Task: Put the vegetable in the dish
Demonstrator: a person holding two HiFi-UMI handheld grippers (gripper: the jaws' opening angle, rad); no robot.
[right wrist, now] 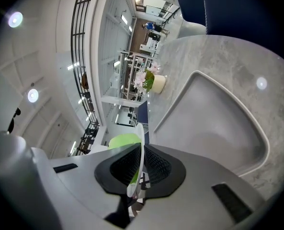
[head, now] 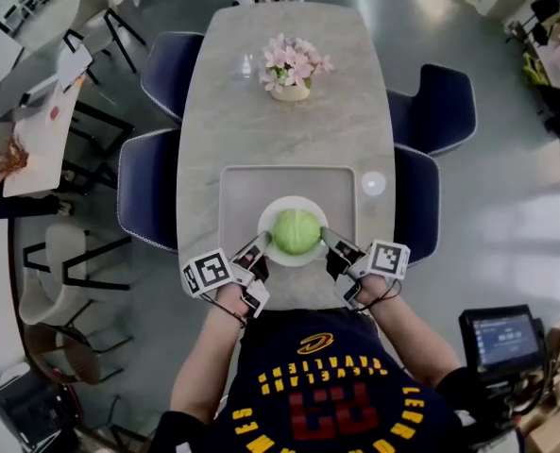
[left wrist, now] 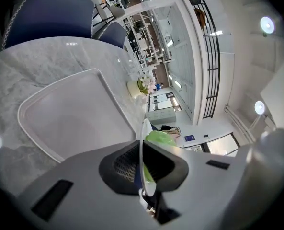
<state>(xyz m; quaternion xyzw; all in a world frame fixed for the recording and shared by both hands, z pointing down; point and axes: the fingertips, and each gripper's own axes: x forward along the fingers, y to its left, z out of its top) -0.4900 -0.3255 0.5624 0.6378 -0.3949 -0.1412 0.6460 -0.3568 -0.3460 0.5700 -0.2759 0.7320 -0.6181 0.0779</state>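
In the head view, the round green vegetable [head: 296, 230] lies in the white dish [head: 294, 201], over the near edge of a tray [head: 242, 196] on the surface [head: 261, 111]. In the left gripper view, the left gripper [left wrist: 142, 152] has its jaws closed on the dish rim. In the right gripper view, the right gripper [right wrist: 141, 159] has its jaws pinching the opposite rim.
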